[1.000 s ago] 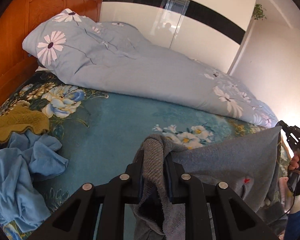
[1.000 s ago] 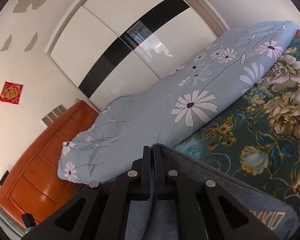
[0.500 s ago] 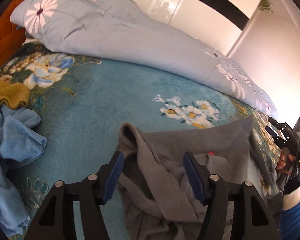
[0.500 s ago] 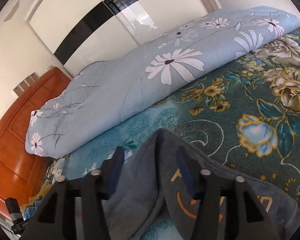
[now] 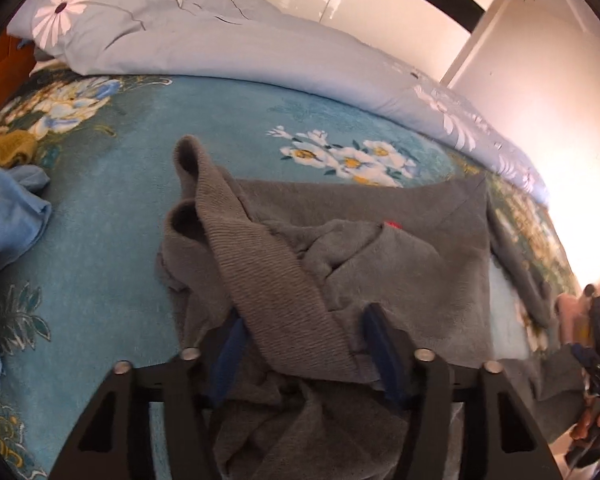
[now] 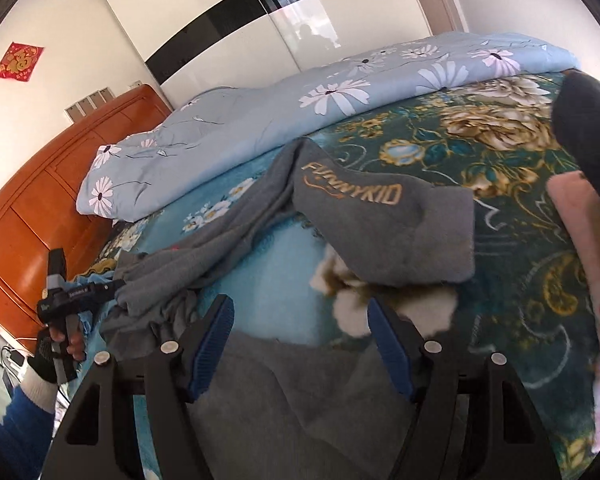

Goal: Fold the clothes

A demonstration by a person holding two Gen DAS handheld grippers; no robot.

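Observation:
A grey sweatshirt [image 5: 380, 248] lies crumpled on the teal floral bedspread [image 5: 112, 216]. Its ribbed cuffed sleeve [image 5: 236, 240] runs down between the jaws of my left gripper [image 5: 304, 344], which is open and not clamping it. In the right wrist view the same sweatshirt [image 6: 384, 224] shows gold "FUNNYKID" lettering on a folded-over part. My right gripper [image 6: 300, 328] is open above the sweatshirt's near edge [image 6: 300, 384]. The left gripper [image 6: 66, 292] shows at the left there, held in a gloved hand.
A light blue daisy-print duvet [image 5: 220, 44] is rolled along the far side of the bed. Blue clothes [image 5: 8, 212] and a mustard knit [image 5: 4, 148] lie at the left. A pink garment [image 6: 584, 264] and a dark one [image 6: 588, 128] lie at the right. An orange wooden headboard [image 6: 44, 208] stands behind.
Both grippers were shut on the grey sweatshirt and held it up; they opened and let it drop onto the bed, then drew back and lower.

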